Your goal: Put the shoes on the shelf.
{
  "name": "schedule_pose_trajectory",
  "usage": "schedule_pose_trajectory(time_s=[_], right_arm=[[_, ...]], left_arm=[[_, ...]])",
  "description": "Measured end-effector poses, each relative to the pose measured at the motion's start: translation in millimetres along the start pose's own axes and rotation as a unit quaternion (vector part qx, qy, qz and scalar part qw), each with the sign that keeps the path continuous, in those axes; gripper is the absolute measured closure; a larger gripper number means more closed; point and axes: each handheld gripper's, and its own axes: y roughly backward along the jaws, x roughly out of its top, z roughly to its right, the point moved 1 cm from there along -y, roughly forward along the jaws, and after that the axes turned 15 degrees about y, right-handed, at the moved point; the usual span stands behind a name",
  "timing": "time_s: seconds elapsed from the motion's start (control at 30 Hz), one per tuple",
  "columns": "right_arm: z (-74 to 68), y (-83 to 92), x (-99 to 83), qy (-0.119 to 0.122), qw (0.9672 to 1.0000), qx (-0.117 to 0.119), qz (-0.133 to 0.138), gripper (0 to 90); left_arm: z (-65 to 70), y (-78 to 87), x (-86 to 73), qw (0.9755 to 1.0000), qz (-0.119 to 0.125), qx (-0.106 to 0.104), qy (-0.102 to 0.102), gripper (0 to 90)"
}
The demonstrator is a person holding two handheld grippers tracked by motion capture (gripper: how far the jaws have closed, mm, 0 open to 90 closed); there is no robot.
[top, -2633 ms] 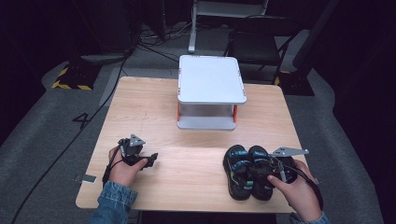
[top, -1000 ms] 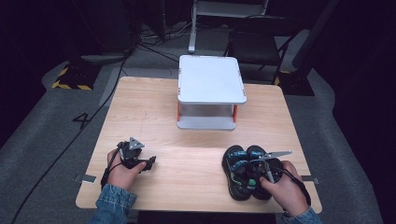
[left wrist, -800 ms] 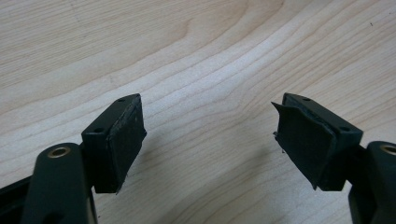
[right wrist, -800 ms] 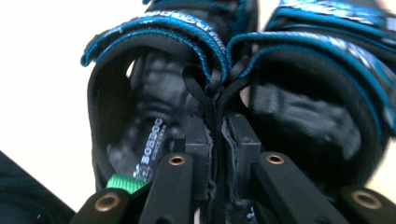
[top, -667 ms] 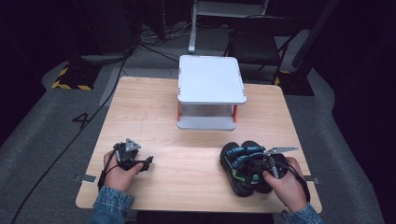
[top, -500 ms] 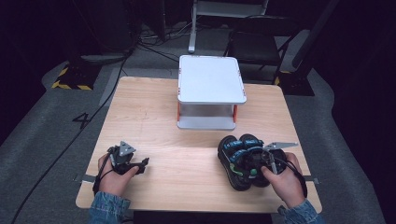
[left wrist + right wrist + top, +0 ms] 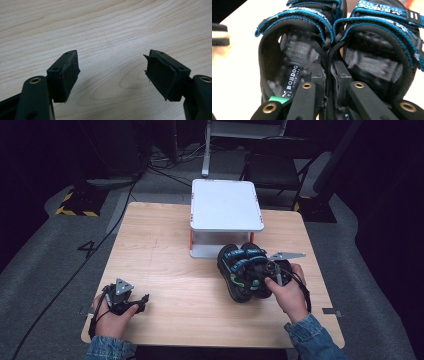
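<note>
A pair of black sandals with blue straps (image 7: pixel 240 270) is held side by side just in front of the white stand (image 7: pixel 226 205), heels toward the hand. My right gripper (image 7: pixel 265 272) is shut on the two inner walls where the sandals meet. In the right gripper view its jaws (image 7: pixel 329 75) pinch those walls together, with the left sandal (image 7: pixel 292 50) and the right sandal (image 7: pixel 377 50) on either side. My left gripper (image 7: pixel 143 299) rests low near the table's front left corner. It stands open over bare wood (image 7: pixel 112 72) with nothing between its pads (image 7: pixel 67 75).
The white two-level stand with orange posts sits at the far middle of the wooden table (image 7: pixel 160 245). A black chair (image 7: pixel 272 167) and cables lie on the floor behind the table. Bare wood stretches between the two hands.
The right hand has carried the pair of sandals away from the front right edge, up and toward the white stand. The left hand has slid left, closer to the front corner.
</note>
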Motion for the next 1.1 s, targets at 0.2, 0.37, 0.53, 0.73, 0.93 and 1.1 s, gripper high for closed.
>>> schedule_pose_trajectory(time_s=[0.2, 0.37, 0.53, 0.73, 0.93, 1.1], right_arm=[[1.3, -31.1, 27.5, 0.005, 0.9998, -0.014, 0.010, 81.6], [6.1, -60.2, 46.3, -0.004, 0.9993, -0.030, 0.021, 81.5], [8.9, -87.3, 59.8, 0.002, 0.9979, -0.062, 0.022, 81.5], [11.1, -113.2, 72.3, 0.011, 0.9961, -0.083, 0.029, 81.0], [14.7, -134.0, 80.8, 0.002, 0.9921, -0.115, 0.051, 81.6], [8.8, -138.5, 87.5, 0.023, 0.9839, -0.144, 0.103, 90.0]], left_arm=[[-2.7, 3.0, -4.3, 1.0000, -0.001, 0.000, 0.003, 26.4], [-6.4, 3.7, -4.7, 1.0000, 0.002, 0.003, 0.007, 26.4], [-6.5, 2.4, -4.1, 1.0000, -0.001, 0.001, 0.003, 26.4], [-4.2, 2.2, -2.6, 1.0000, 0.000, -0.002, 0.005, 26.4], [-4.4, 2.2, -0.9, 1.0000, 0.001, -0.005, 0.004, 26.4], [-4.6, 2.7, 0.1, 0.9999, 0.004, -0.009, 0.007, 26.4]])
